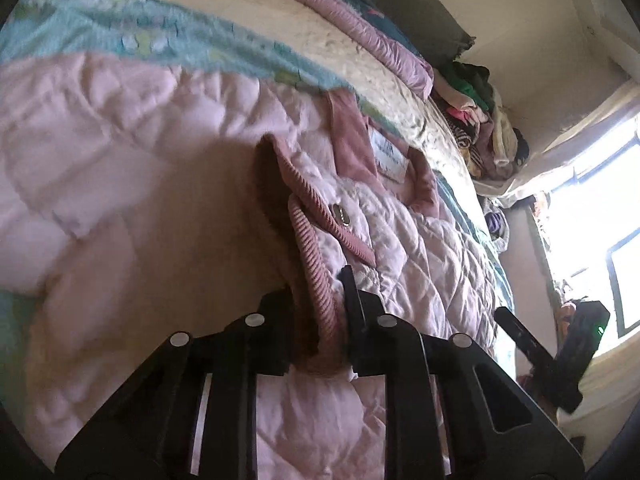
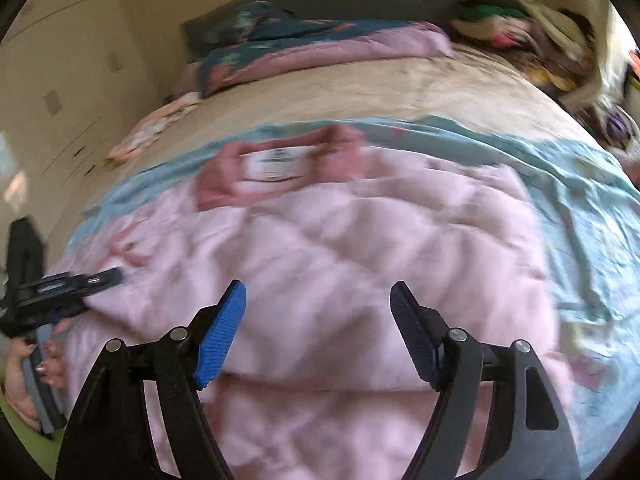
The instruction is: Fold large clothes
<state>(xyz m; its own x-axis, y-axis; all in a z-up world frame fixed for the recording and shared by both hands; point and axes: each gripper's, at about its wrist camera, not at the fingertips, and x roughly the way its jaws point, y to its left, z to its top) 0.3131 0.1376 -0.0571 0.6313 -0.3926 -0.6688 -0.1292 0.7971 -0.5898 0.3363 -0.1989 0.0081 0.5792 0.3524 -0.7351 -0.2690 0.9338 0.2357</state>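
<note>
The pink quilted jacket is spread on the bed, below the folded duvet. Its ribbed cuff is clamped by the left gripper. The right gripper is held open above the jacket, nothing between its blue pads

My left camera sits close over the pink jacket — my right looks down across it toward the headboard.
</note>
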